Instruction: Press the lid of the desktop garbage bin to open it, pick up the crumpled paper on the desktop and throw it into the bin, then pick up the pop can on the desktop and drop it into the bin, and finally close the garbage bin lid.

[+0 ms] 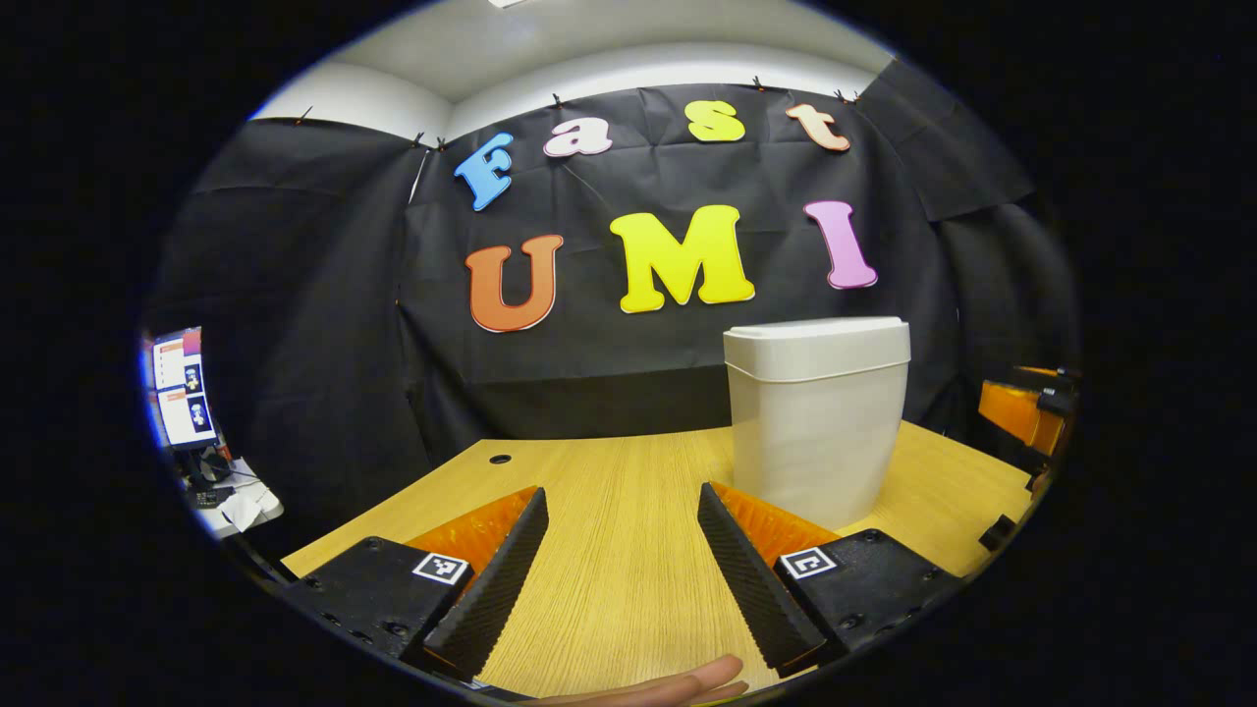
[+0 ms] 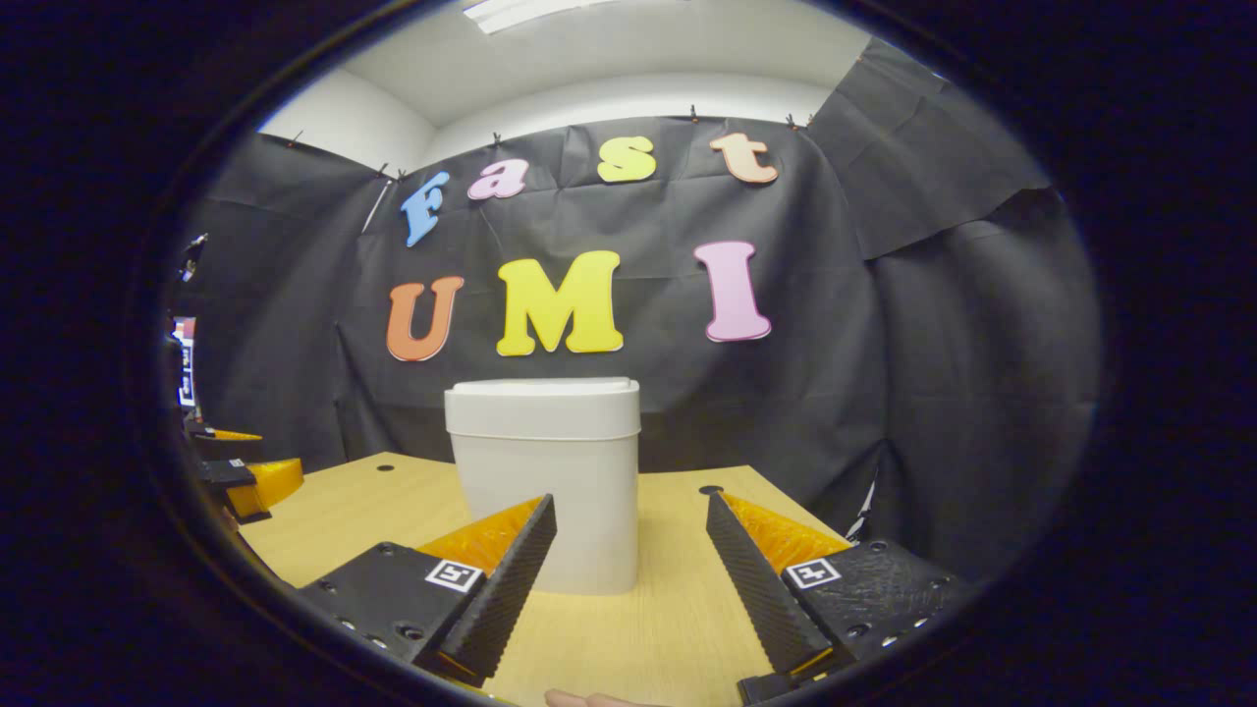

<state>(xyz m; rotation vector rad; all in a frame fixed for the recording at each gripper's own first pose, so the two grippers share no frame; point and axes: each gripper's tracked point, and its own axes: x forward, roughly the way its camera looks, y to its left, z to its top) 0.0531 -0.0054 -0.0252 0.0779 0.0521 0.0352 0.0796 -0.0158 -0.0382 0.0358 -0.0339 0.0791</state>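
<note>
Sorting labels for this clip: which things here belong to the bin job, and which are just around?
Job: garbage bin, its lid shut; left gripper; right gripper.
Around: wooden desk; papers left of the desk.

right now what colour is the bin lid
White, like the bin; the lid shows best in the right gripper view.

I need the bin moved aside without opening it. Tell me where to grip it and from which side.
Grip the garbage bin across its plain side walls below the overhanging lid, coming in level from the front. It stands upright on the table, lid shut, so a grip from above would likely press the lid. It looks wide, though: both open grippers may be needed.
</note>
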